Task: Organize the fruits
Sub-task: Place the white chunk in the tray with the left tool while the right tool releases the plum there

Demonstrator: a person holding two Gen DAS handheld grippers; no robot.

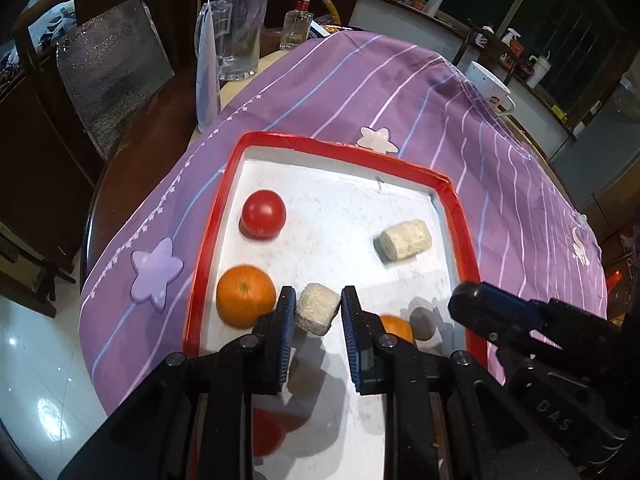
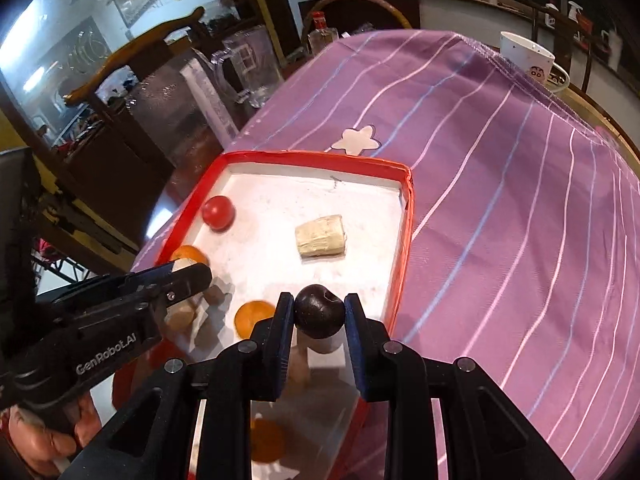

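Observation:
A red-rimmed white tray (image 1: 456, 208) lies on the purple striped cloth. My left gripper (image 1: 318, 300) is shut on a pale, banana-like chunk (image 1: 318, 312) just above the tray floor. Beside it lie an orange (image 1: 246, 296) and a tomato (image 1: 264, 214). A second pale chunk (image 1: 406, 239) rests at the tray's right. Another orange (image 1: 396, 328) peeks out behind my right finger. My right gripper (image 2: 320, 308) is shut on a dark round plum (image 2: 320, 316) over the tray's near right side. In the right wrist view the left gripper (image 2: 188, 272) comes in from the left.
Two star-shaped pads (image 1: 156, 276) (image 1: 378, 138) lie on the cloth (image 2: 500, 200) beside the tray. A glass mug (image 1: 236, 32), a small bottle (image 1: 298, 20) and a white cup (image 2: 528, 60) stand at the table's far edge. A chair (image 1: 104, 72) stands at the left.

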